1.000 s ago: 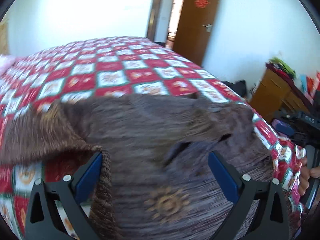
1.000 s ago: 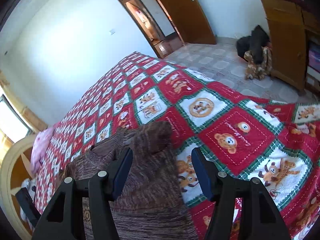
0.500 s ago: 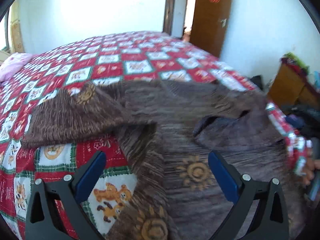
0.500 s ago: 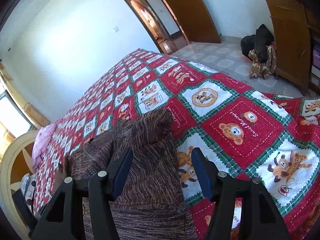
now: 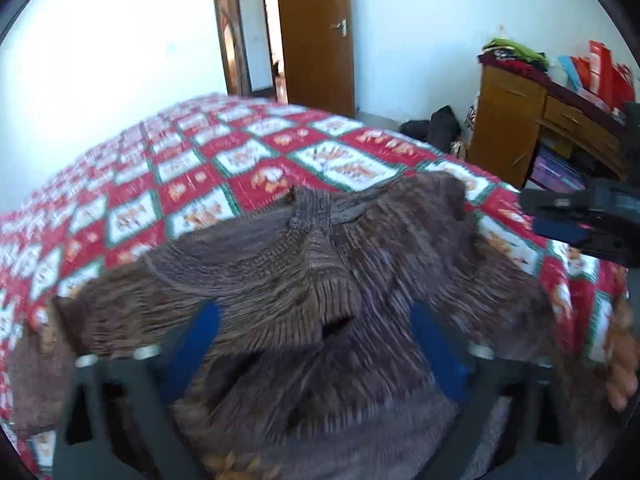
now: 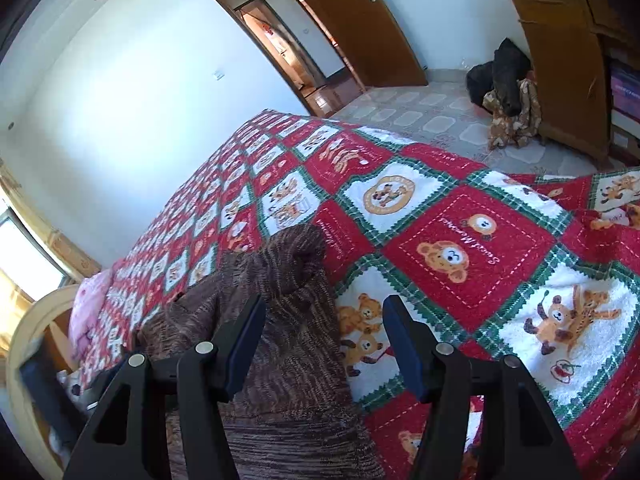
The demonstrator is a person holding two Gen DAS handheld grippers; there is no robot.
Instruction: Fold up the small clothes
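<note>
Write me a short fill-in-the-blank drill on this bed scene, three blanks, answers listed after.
1. The brown knitted sweater lies on a checked bedspread printed with cartoon ____.
2. In the right wrist view, the wooden door behind the bed stands ____.
3. The pads on the right tool are coloured ____, and its jaws stand apart over the sweater's edge without pressing on it.

Missing words: bears; open; blue

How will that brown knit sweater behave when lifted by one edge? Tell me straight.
The brown knit sweater will probably sag and drape: it already lies in soft folds on the quilt. Its ribbed knit looks grippy, so slipping seems unlikely. It may stretch under its own weight.
</note>
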